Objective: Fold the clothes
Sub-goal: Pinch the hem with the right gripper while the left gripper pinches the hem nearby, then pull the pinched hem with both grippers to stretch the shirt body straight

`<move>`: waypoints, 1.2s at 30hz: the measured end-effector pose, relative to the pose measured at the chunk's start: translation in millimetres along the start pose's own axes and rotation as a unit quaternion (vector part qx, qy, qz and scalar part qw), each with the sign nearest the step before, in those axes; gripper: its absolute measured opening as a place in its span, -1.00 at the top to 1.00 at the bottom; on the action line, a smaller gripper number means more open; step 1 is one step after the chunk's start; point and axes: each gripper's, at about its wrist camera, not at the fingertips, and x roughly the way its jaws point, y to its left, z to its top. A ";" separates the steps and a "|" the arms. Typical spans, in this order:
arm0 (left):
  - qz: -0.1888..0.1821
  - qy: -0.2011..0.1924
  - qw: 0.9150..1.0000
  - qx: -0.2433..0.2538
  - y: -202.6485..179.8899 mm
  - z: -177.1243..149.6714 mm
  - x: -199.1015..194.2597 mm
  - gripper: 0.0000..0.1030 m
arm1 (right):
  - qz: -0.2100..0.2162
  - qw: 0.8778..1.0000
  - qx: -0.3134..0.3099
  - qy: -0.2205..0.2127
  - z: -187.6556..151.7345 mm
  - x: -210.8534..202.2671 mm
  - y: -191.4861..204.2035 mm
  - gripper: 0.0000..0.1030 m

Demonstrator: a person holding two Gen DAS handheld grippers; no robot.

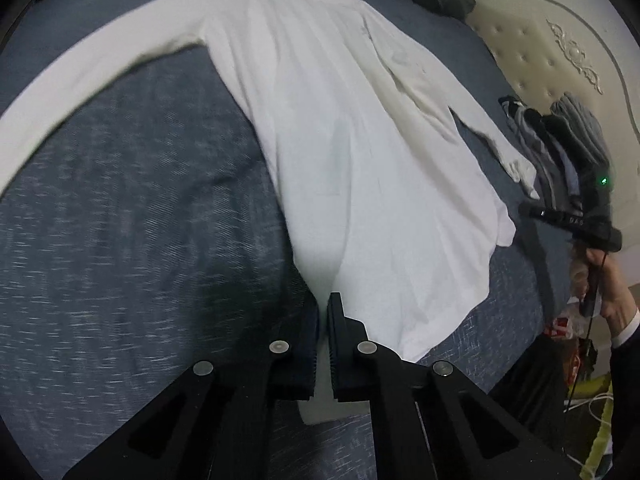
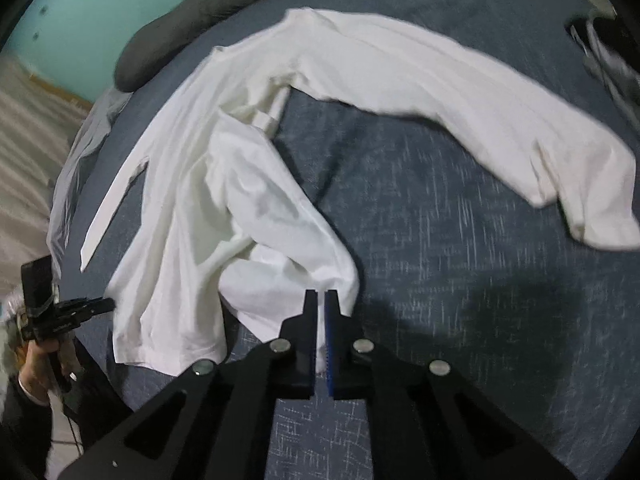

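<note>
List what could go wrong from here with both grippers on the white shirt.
1. The left gripper pinches only a thin bit of the shirt hem; it may slip out.
2. The shirt is bunched near the right gripper, so creases may get folded in.
3. The long sleeve may drag across the bed.

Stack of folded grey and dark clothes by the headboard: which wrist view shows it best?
Left wrist view: the stack of folded grey and dark clothes stands clear on the blue bedspread, right of the white long-sleeved shirt. Right wrist view catches only a blurred sliver at its upper right edge.
</note>
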 end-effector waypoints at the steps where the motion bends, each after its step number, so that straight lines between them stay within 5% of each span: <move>1: 0.003 -0.002 1.000 -0.001 3.7 2.3 -2.9 0.91 | -0.003 1.000 0.007 0.006 -1.5 4.0 -1.0 0.52; 3: 0.007 -0.007 1.000 -0.002 4.4 1.0 -11.1 0.91 | -0.007 1.000 0.010 0.014 -4.3 10.7 -0.3 0.22; 9: 0.019 -0.014 1.000 -0.002 25.8 1.2 -42.8 0.91 | -0.007 0.999 0.018 0.036 -9.5 33.9 4.6 0.22; 11: 0.022 -0.017 1.000 -0.005 33.5 1.2 -51.9 0.91 | -0.010 0.999 0.011 0.036 -12.0 36.9 8.5 0.34; 13: 0.025 -0.019 0.999 -0.007 42.6 0.9 -61.9 0.91 | -0.003 1.000 0.005 0.031 -13.8 36.0 11.5 0.79; 15: 0.029 -0.022 0.999 -0.010 47.5 2.3 -66.6 0.91 | -0.006 1.000 -0.004 0.026 -14.4 32.4 15.2 0.87; 36: 0.063 -0.042 0.997 -0.005 65.6 -5.2 -128.8 0.91 | 0.005 0.997 -0.076 -0.030 -19.1 -86.2 52.4 0.91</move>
